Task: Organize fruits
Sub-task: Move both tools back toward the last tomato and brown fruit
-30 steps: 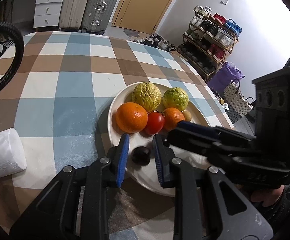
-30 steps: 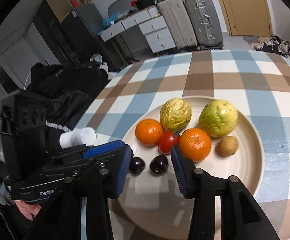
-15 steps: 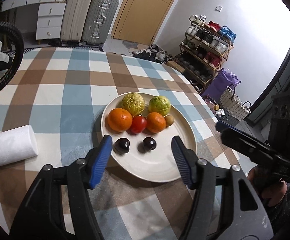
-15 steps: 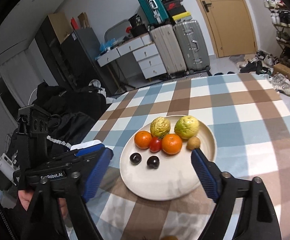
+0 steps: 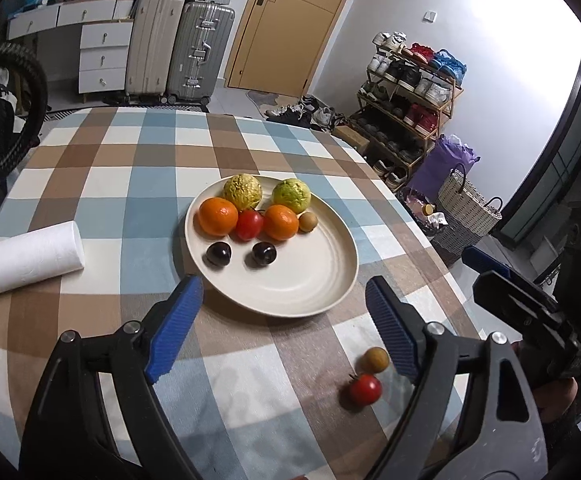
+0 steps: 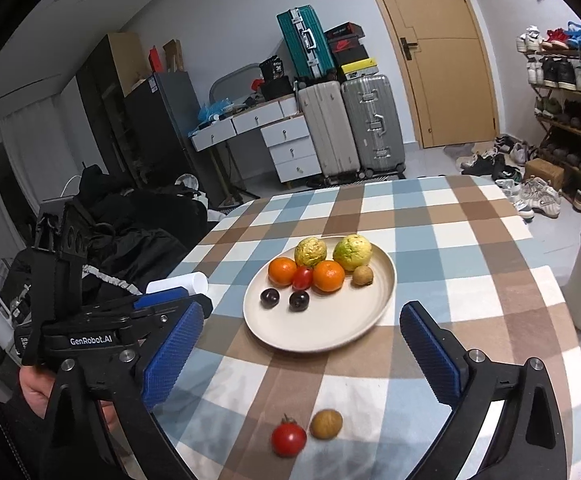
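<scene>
— Where's the fruit?
— Most sits on the cream plate (image 5: 322, 292); a cherry tomato (image 6: 288, 439) and a small brown fruit (image 6: 326, 424) lie just beside each other on the checked surface (image 6: 450, 240).
— Grippers?
— My left hand-held gripper (image 5: 286, 320) and right hand-held gripper (image 6: 302, 344) both gape wide, empty.

1. Left wrist view: looks forward and down along the left gripper (image 5: 282, 320), its wide-apart fingers at 6 o'clock; raised above the near table edge, facing the door at 12.
2. Right wrist view: same kind of angle along the right gripper (image 6: 302, 344), set slightly further back, suitcases at 12.
3. Shared: plate (image 5: 310, 280) (image 6: 330, 332), checked tablecloth (image 5: 90, 192) (image 6: 450, 248), loose tomato (image 5: 365, 389) (image 6: 288, 439), door, shoe rack.
4. Each view catches the other gripper: at 4 in left, at 8 in right.
</scene>
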A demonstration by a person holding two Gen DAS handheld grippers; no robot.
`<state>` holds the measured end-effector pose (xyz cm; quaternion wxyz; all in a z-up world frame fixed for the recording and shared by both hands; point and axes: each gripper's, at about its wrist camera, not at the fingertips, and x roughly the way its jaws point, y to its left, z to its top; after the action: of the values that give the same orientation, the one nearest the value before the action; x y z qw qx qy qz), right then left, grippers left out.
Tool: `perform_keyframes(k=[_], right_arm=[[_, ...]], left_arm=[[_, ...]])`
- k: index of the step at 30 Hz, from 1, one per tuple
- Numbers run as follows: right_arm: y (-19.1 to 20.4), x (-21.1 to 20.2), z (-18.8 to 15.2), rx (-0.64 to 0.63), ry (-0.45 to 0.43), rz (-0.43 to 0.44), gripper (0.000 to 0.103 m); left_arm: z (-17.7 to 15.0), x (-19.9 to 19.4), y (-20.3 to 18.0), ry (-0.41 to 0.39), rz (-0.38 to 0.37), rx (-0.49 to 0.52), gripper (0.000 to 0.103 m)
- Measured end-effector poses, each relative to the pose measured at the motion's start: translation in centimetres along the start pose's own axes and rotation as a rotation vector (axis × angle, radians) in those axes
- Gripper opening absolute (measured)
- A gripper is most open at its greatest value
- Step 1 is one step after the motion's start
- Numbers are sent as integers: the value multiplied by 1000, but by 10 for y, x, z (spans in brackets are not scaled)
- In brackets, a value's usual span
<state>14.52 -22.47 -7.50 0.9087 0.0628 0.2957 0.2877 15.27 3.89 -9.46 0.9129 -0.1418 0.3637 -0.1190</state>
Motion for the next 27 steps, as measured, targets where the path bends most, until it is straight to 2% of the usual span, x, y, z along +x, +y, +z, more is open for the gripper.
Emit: perform_keyframes(k=[2, 6, 10, 18, 27], right_arm=[[-1, -6, -4, 12, -4, -7, 102], [-1, -16, -15, 16, -7, -22, 102], [-3, -23, -27, 26, -7, -38, 103], [-12, -35, -55, 52, 2, -87, 103], [-27, -39, -83, 85, 33, -138, 103]], left_arm=[[-5, -6, -5, -1, 3, 5, 86], [-15, -17, -12, -6, 6, 5, 101], [-25, -26, -18, -17, 8, 11, 101], [-48, -20, -33, 21, 29, 60, 102], [-71, 7, -54, 111, 5, 125, 102]])
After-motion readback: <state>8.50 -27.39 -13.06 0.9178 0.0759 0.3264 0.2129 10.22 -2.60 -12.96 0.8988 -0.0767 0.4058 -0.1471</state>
